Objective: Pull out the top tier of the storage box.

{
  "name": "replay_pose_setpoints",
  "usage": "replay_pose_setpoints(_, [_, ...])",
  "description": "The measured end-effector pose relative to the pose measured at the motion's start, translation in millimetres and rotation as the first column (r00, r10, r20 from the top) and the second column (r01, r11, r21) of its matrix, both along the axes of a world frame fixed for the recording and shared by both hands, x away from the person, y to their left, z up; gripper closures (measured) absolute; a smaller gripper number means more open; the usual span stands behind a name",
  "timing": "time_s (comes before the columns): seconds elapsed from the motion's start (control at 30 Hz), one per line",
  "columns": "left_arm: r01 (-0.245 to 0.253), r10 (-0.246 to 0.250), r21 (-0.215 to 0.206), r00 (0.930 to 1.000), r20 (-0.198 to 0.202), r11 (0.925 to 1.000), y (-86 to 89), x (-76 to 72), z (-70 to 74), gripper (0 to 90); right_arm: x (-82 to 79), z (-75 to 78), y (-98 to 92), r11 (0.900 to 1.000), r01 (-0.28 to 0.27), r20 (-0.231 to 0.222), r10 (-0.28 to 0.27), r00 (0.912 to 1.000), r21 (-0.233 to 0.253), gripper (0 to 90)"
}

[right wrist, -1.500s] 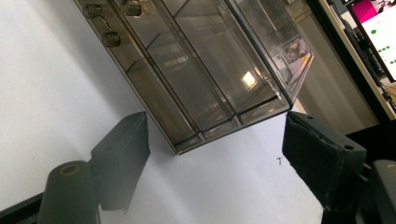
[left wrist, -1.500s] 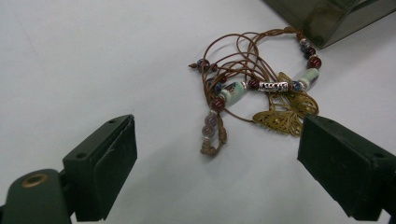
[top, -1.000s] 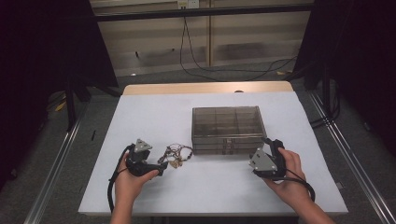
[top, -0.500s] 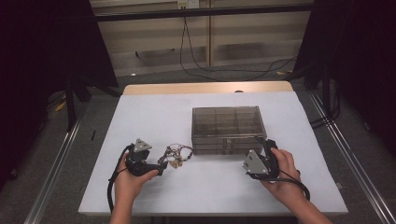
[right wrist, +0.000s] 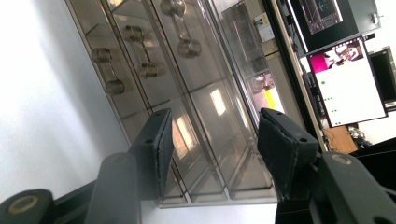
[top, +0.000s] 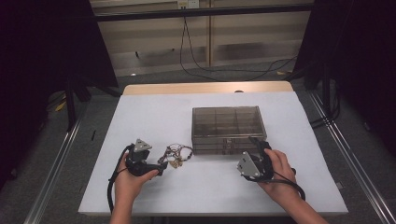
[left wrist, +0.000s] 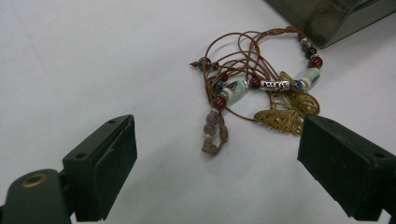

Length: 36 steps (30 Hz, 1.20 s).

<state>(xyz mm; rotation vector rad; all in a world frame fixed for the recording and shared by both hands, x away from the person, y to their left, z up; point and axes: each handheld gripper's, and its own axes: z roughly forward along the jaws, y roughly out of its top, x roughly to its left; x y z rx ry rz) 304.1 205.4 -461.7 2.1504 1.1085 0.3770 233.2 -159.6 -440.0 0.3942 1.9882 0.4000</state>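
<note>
White table point(top: 140, 116): tangled cord bracelet point(top: 176, 154) with brass butterfly charm point(left wrist: 287, 112) lies just left of smoked plastic drawer box point(top: 227, 128). Left gripper point(top: 161, 167) is held spread beside the bracelet. Right gripper point(top: 256, 144), jaws parted, has been brought up against the box front since earlier. No legible writing.

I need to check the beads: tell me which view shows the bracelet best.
The left gripper view. The bracelet lies close up between the open left claw, so its cords, beads and brass butterfly are plain. In the high view it is a small tangle beside the clear box.
</note>
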Motion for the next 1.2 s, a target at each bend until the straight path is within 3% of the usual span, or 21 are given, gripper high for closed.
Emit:
replay_pose_setpoints(0.17, [0.000,0.000,-0.004,1.0000,-0.004,1.0000,0.7,0.2,0.2,11.8,2.1,-0.7,5.1,0.999,-0.009,0.013,0.009,0.9999,-0.038,51.5])
replay_pose_setpoints(0.23, [-0.012,0.012,-0.010,0.9999,0.001,0.9999,0.3,0.0,-0.2,11.8,0.6,-1.8,7.4,0.999,0.015,0.008,-0.015,0.9999,-0.030,52.0])
replay_pose_setpoints(0.53, [0.001,-0.001,-0.009,1.0000,-0.003,1.0000,1.2,0.3,0.4,11.8,2.2,-1.7,19.3,0.994,-0.018,0.031,0.021,0.9993,-0.108,57.4])
replay_pose_setpoints(0.67, [-0.006,0.006,-0.017,1.0000,0.001,0.9998,-0.1,0.1,-0.2,11.7,2.3,-2.9,23.1,0.996,0.001,0.019,0.001,0.9998,-0.088,59.3])
replay_pose_setpoints(0.93, [0.007,-0.007,0.000,1.0000,0.004,1.0000,2.1,0.7,0.9,11.7,5.8,-5.8,29.9,0.992,-0.011,0.017,0.013,0.9998,-0.127,63.3])
replay_pose_setpoints(1.2, [0.005,-0.005,-0.019,1.0000,0.004,0.9998,-0.3,0.6,0.0,11.6,9.0,-7.1,36.1,0.988,-0.019,0.024,0.022,0.9995,-0.154,67.6])
